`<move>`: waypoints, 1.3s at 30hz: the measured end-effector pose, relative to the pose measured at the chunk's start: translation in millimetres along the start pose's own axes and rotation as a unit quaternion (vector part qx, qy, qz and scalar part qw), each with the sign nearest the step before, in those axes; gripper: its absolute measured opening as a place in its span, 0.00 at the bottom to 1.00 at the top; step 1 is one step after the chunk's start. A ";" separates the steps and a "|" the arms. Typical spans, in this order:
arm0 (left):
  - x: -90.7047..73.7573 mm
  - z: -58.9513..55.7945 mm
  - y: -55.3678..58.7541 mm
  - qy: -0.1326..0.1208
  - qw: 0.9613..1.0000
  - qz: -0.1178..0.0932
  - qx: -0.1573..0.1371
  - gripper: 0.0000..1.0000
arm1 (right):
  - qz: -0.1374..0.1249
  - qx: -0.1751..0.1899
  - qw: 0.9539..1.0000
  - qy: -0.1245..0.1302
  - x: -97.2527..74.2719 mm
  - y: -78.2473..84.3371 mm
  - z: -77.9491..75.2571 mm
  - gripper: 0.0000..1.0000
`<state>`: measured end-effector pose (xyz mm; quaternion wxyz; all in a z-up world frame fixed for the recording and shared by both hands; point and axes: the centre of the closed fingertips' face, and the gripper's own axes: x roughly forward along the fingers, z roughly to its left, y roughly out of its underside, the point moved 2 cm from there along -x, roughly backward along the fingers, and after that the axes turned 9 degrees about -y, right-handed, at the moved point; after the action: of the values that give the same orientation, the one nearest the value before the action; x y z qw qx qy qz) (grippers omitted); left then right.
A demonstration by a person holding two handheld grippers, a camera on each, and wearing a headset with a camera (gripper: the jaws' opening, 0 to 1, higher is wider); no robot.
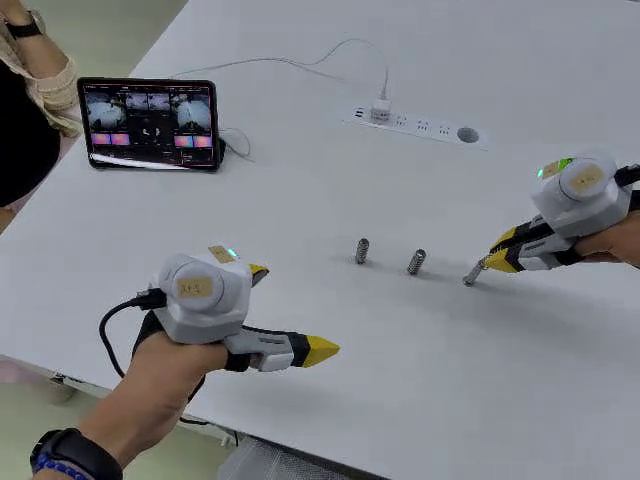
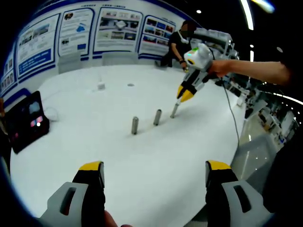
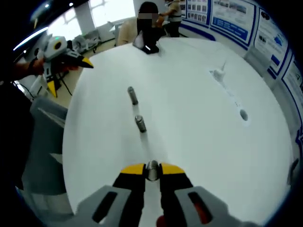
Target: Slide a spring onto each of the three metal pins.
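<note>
Three short grey metal pins stand in a row near the middle of the white bench (image 1: 300, 420). The end pin at 9 o'clock (image 1: 362, 251) and the middle pin (image 1: 417, 262) each look wrapped in a coiled steel spring. The right gripper (image 1: 488, 266) reaches in from 3 o'clock. Its yellow-tipped fingers are pinched narrow on the third metal piece (image 1: 473, 273) at the 3 o'clock end of the row, and that piece leans. I cannot tell whether this is a bare pin, a spring, or a spring already partly on. The left gripper (image 1: 292, 310) hangs at 7 o'clock, well apart from the row, with its fingers spread wide and nothing between them.

This looks like the last of the three being seated. To do it well, stand the piece upright first and line the coil's axis up with the pin. Then press straight down toward the bench with a light pinch, so the coil neither crushes nor binds. The free left gripper could steady the pin near its base, and the middle pin, just beside, should be kept from a knock.
</note>
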<state>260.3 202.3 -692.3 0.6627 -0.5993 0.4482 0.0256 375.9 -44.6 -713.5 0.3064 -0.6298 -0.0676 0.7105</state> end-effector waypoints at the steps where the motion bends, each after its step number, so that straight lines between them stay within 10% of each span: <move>1: -1.0 0.5 0.2 -0.001 1.000 -0.001 -0.002 0.89 | 0.002 0.000 1.000 0.000 1.4 1.4 -1.5 0.13; 39: -6.7 0.8 2.1 -0.010 1.000 0.001 -0.008 0.88 | 0.030 -0.020 0.999 -0.014 37.0 9.1 -8.5 0.13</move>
<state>255.5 206.9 -689.8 0.6620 -0.6043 0.4419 0.0356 380.0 -35.2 -751.2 0.2714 -0.6272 -0.0671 0.7269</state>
